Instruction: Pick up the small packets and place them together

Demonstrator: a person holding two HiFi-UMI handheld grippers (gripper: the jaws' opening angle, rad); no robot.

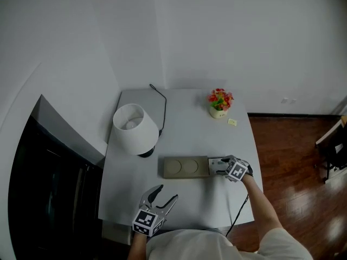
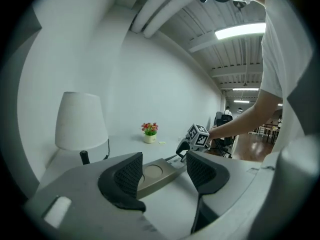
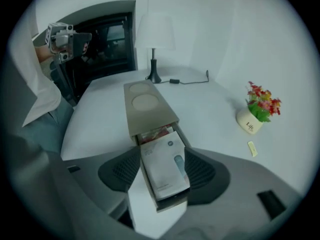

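Small packets [image 3: 161, 156] are lying in the open drawer [image 3: 171, 200]. Right hand-held gripper [image 3: 162, 170] is straddling them, spread, apparently reaching; next comes pinching the top packet. Left hand-held gripper [image 2: 162, 173] is hovering near, spread, empty.

Left gripper [image 1: 165, 195] sits close in, jaws apart, empty; right gripper [image 1: 218, 166], arm outstretched, jaws apart astride a drawer [image 3: 170, 203].

In the right gripper view the white packet [image 3: 164, 165] covers most of a red packet [image 3: 156, 132] in the drawer [image 3: 170, 200], and its print is too small to read. In the head view the lampshade [image 1: 135, 128] hides most of the lamp base [image 1: 146, 154]. The small yellow thing [image 1: 232, 122] near the flower pot [image 1: 218, 112] is too small to tell.
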